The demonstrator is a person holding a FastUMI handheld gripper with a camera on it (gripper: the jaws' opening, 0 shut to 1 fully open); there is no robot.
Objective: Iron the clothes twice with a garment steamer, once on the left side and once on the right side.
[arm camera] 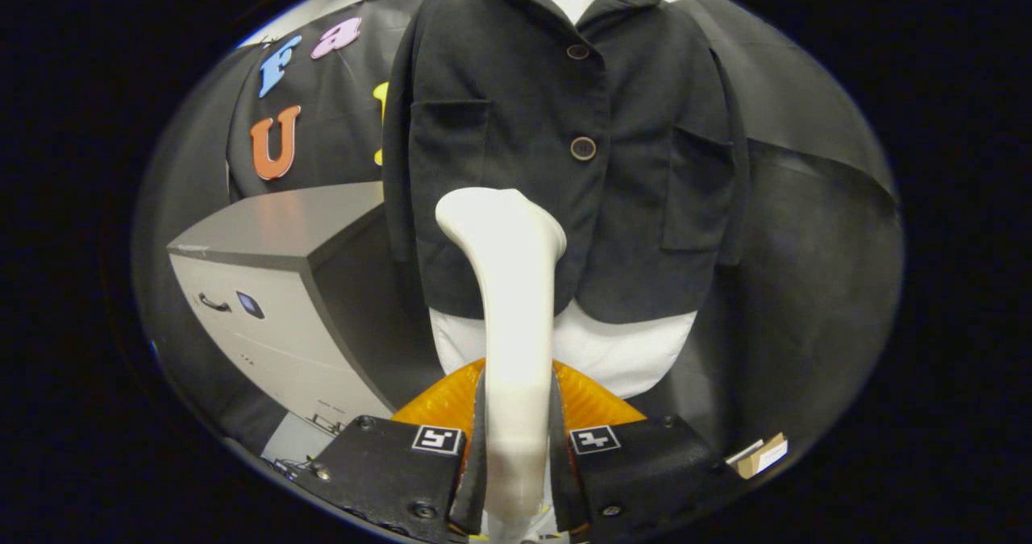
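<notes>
Nearest, the gripper [518, 439] is clamped on the handle of a white steamer [508, 286], both fingers pressing its sides. From the fingers the steamer runs straight ahead toward 12 o'clock, its wide head raised before the lower front of a black jacket [564, 141]. Whether the head touches the cloth cannot be told. Beyond, the jacket hangs upright over a white shirt [613, 350], whose hem shows below it, with two buttons [583, 148] down its middle. At 10 o'clock from the fingers stands a grey cabinet [274, 286], beside the jacket.

1 jacket [564, 149], 2 btns [582, 148], 1 steamer [509, 302], 1 cabinet [274, 286]
</notes>
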